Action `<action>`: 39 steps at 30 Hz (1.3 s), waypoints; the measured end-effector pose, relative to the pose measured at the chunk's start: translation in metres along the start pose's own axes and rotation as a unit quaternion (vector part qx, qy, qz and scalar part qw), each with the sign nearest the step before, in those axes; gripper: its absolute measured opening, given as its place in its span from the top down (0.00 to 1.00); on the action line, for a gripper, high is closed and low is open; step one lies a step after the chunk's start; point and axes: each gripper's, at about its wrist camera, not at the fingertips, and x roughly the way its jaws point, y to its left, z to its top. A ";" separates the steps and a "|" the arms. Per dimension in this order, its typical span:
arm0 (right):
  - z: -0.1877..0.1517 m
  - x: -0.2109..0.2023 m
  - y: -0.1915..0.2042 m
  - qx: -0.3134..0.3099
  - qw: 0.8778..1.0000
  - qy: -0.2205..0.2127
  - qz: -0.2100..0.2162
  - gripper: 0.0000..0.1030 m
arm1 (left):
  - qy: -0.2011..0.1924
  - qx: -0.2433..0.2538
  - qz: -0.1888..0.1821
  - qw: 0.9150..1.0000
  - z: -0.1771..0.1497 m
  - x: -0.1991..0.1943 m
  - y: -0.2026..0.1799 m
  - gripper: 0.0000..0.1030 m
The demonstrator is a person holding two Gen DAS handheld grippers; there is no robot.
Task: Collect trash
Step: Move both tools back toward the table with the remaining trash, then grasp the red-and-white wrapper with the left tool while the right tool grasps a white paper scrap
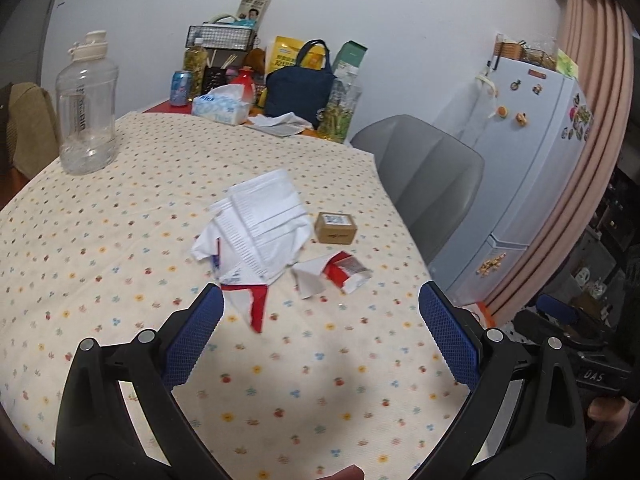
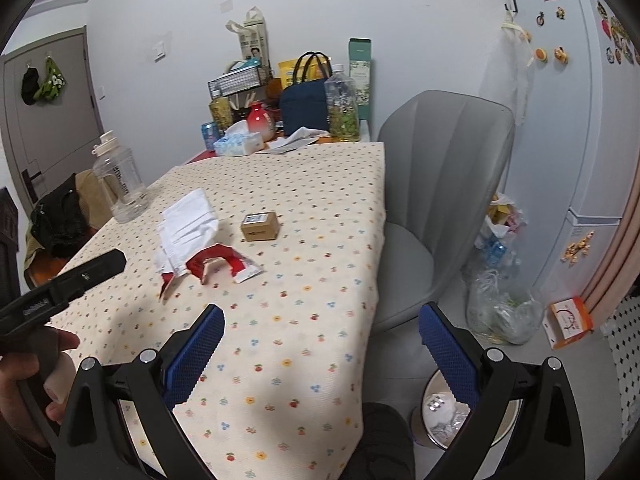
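Observation:
Crumpled white paper (image 1: 260, 232) (image 2: 188, 220) lies mid-table on the flowered tablecloth (image 1: 100, 280). A torn red-and-white wrapper (image 1: 344, 272) (image 2: 220, 264) sits beside it, and a red-edged strip (image 1: 252, 304) trails toward me. A small cardboard box (image 1: 336, 228) (image 2: 260, 226) stands just beyond. My left gripper (image 1: 321, 292) hovers open just short of the strip and holds nothing. My right gripper (image 2: 322, 312) is open and empty over the table's near right edge. A round trash bin (image 2: 440, 412) with scraps inside stands on the floor below it.
A clear water jug (image 1: 86, 108) stands at the table's left. Bottles, a tissue pack (image 1: 220, 108) and a navy bag (image 1: 298, 92) crowd the far end. A grey chair (image 2: 440, 200) is at the right side, with plastic bags (image 2: 500, 308) and a fridge (image 2: 580, 140) beyond.

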 end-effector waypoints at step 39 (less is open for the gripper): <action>0.000 0.056 0.020 -0.013 0.998 0.048 0.049 0.17 | 0.100 -0.014 0.116 0.988 -0.012 0.067 0.045 0.89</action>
